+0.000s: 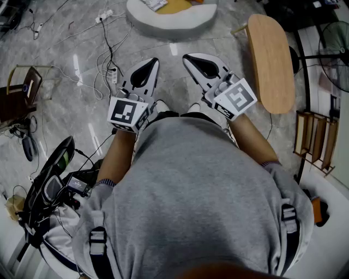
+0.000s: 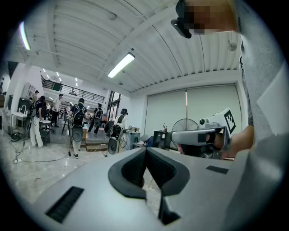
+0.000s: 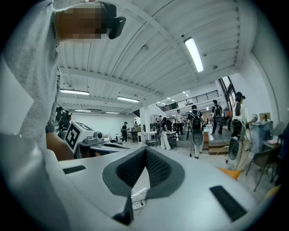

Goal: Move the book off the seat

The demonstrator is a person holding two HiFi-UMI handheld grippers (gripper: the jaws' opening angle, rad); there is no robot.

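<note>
2 grippers held close to a person's grey shirt, both aimed toward the round grey seat (image 1: 169,20) on the floor ahead. the left gripper (image 1: 151,64) and right gripper (image 1: 190,59) have jaws fully closed, holding nothing. the book (image 1: 155,4) lies on the seat's far left part, mostly cut off, so its long axis cannot be told.

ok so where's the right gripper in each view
Head view: right gripper sits upper middle, claw shut, pointing up the picture.
Left gripper view: right gripper is at middle right, seen side-on.
Right gripper view: right gripper shows as its own shut claw filling the bottom middle.
Shared landmark: the person's grey sweatshirt, at the right edge of the left gripper view and the left edge of the right gripper view.
</note>
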